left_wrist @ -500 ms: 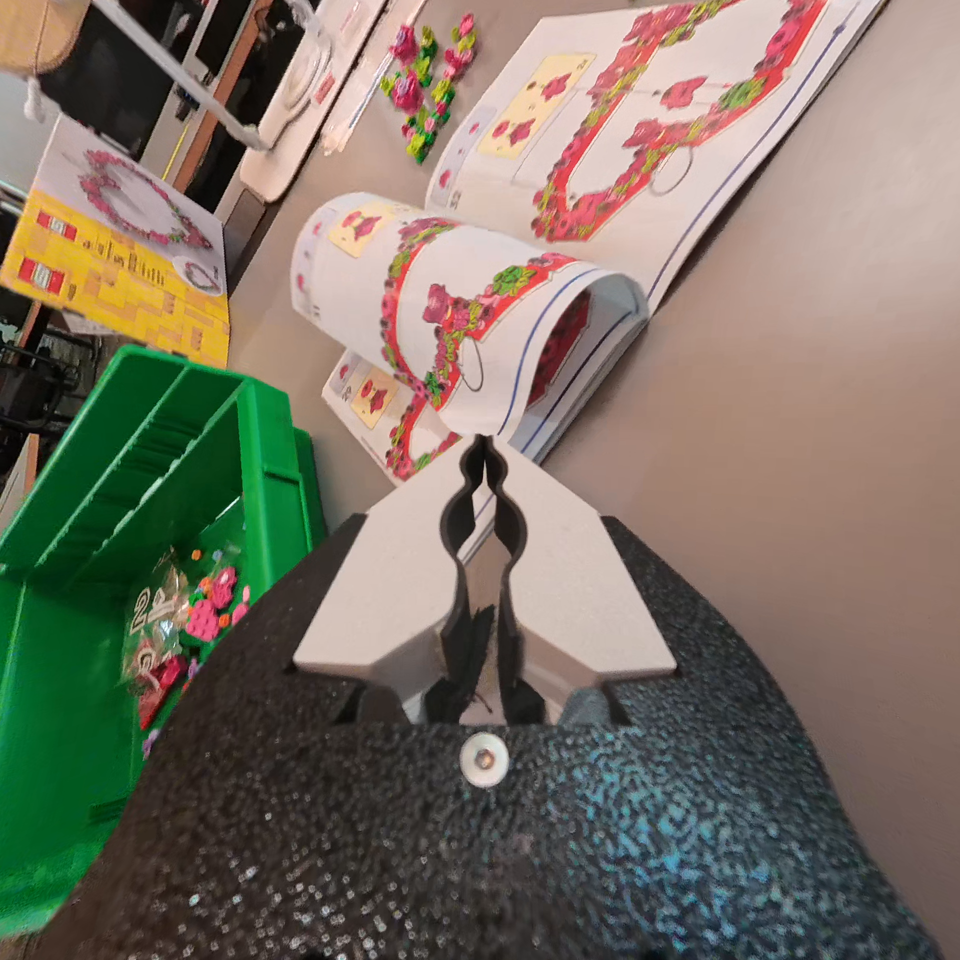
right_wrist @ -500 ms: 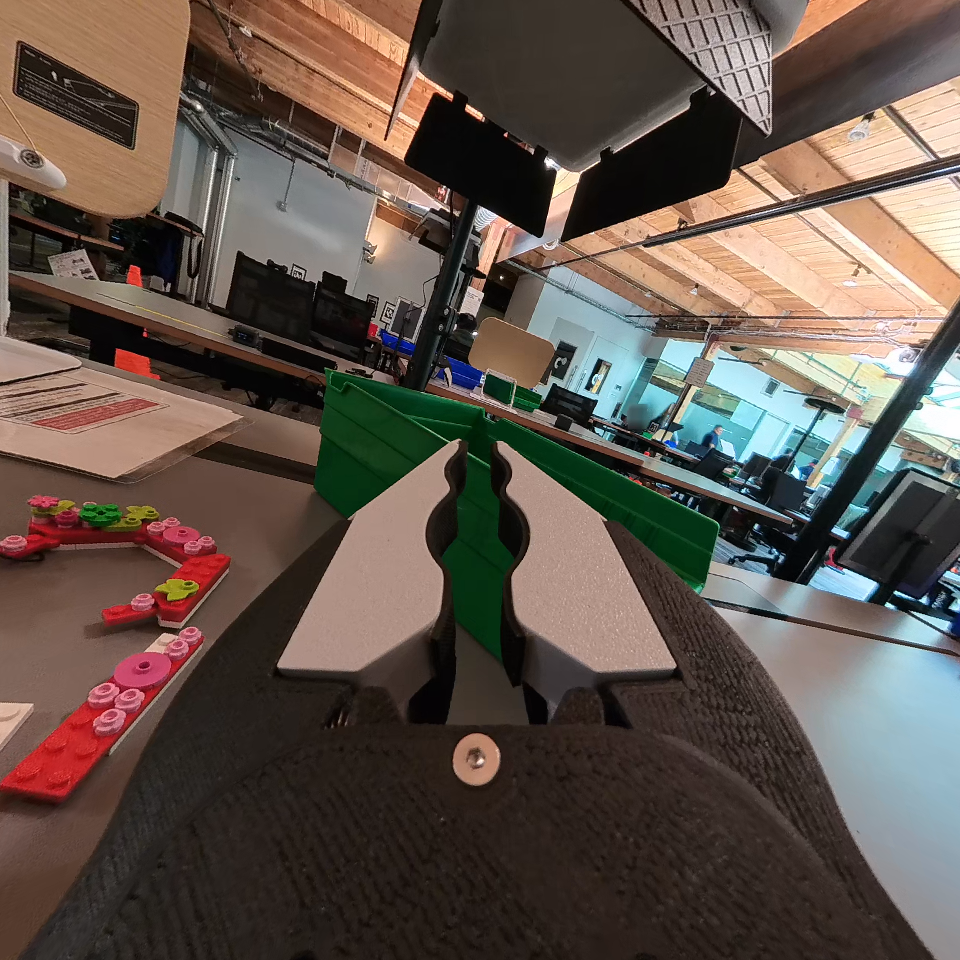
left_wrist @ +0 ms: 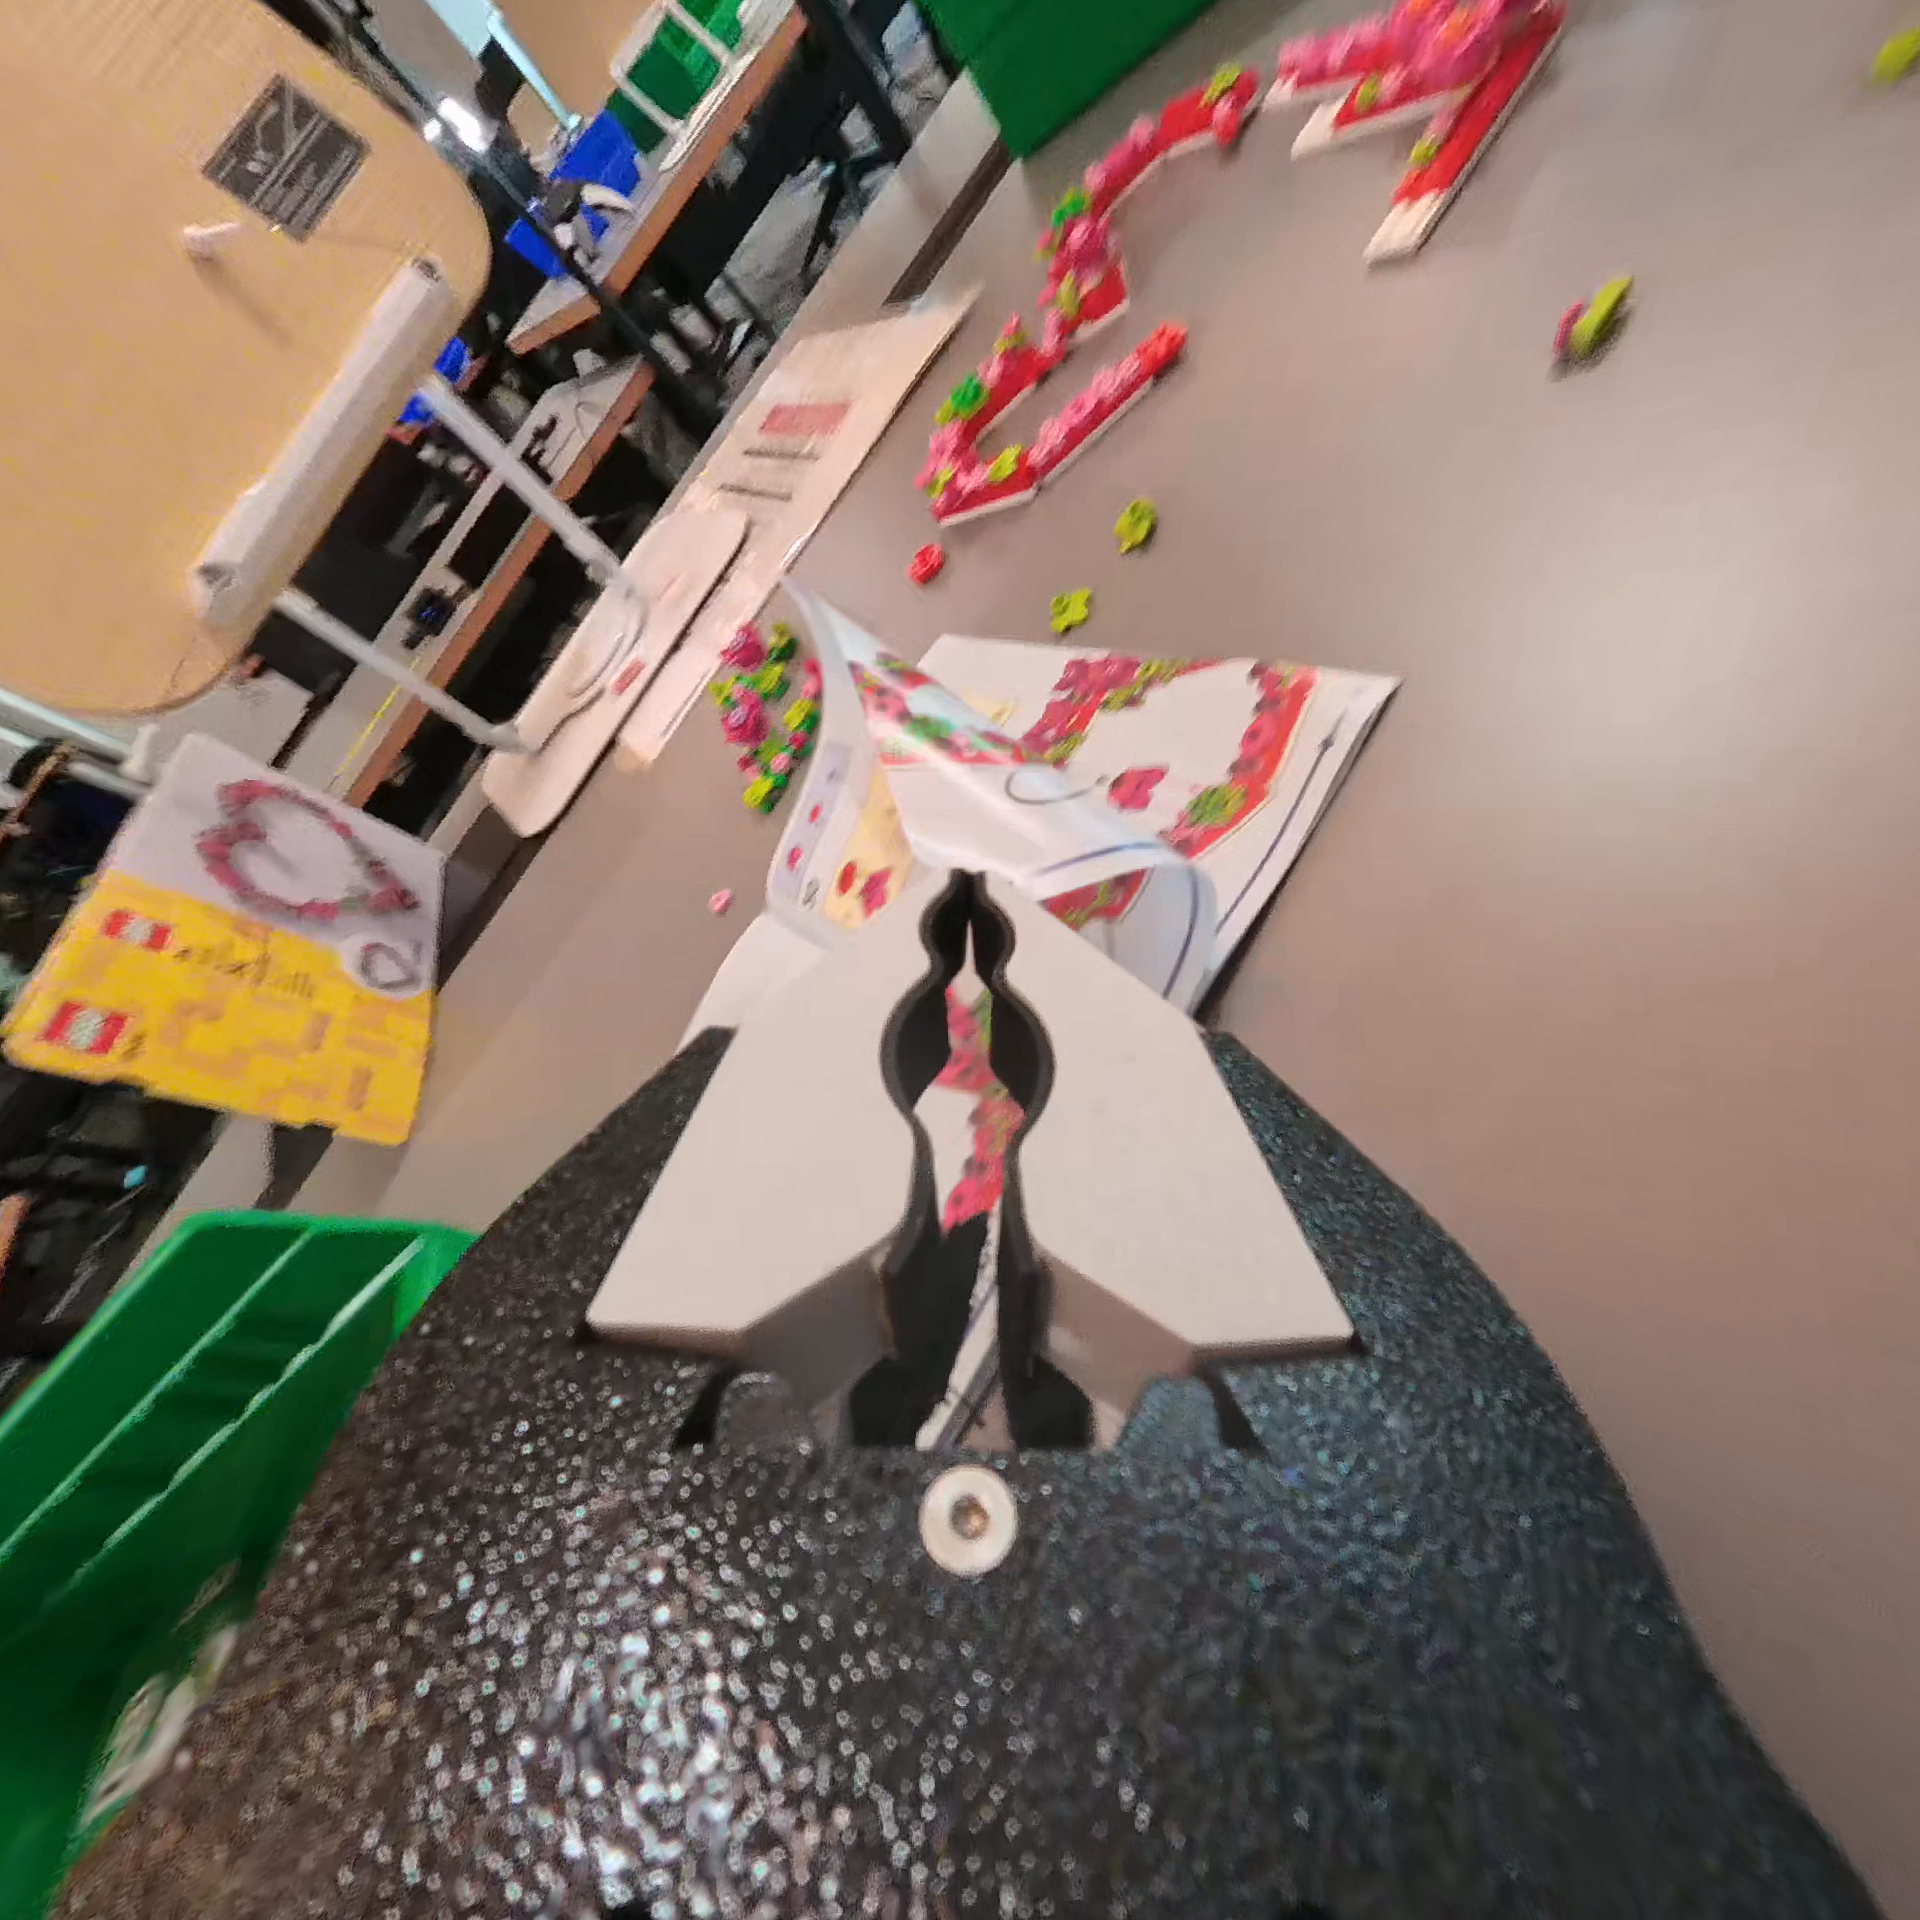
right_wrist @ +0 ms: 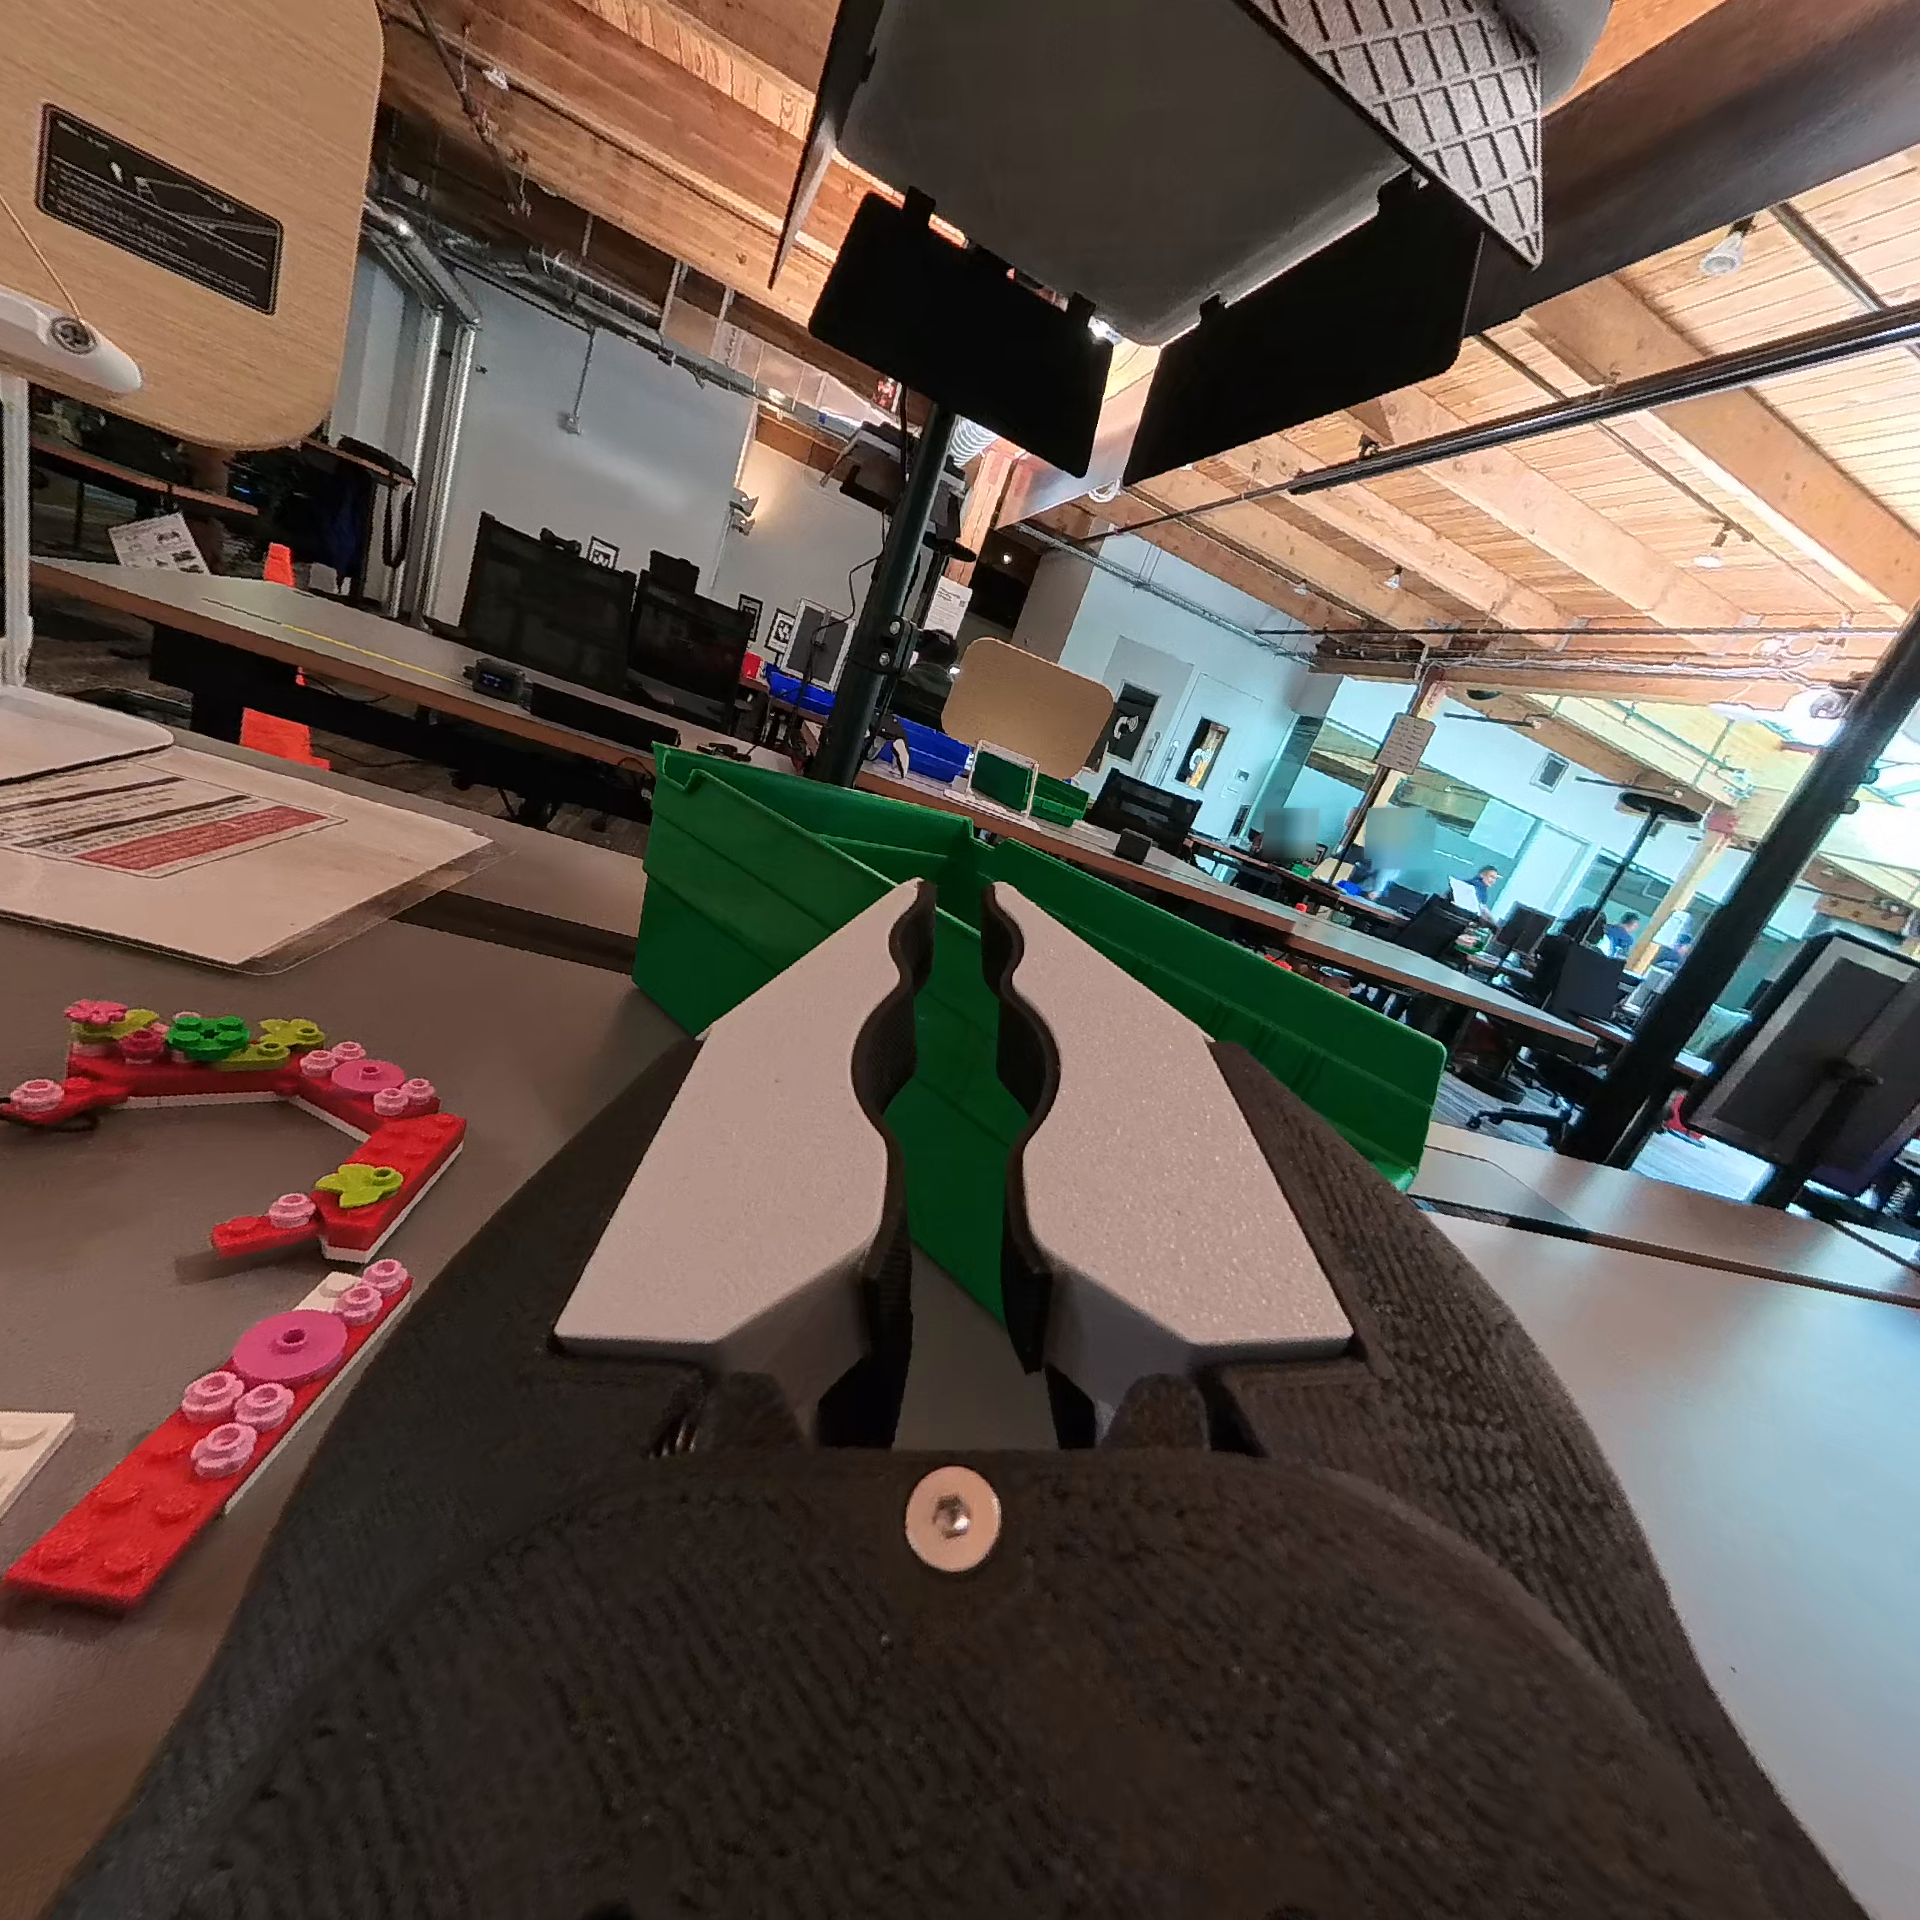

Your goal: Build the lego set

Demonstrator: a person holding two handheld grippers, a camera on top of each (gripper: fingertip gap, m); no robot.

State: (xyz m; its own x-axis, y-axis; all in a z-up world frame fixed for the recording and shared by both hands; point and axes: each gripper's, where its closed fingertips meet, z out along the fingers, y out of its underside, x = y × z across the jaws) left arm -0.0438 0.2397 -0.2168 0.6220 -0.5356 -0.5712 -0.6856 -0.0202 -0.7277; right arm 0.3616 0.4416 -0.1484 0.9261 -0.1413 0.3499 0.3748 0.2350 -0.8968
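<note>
Booklet page (left_wrist: pixel 940 774) lifted higher by left hand-held gripper (left_wrist: pixel 968 902); view swung.

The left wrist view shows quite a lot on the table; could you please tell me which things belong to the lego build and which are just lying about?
Part of the build:
- instruction booklet, open, a page pinched in the left claw
- red flowered lego sections
- loose lime pieces
- green parts bin
- lego box

Lying about:
- laminated sheet
- white stand
</note>
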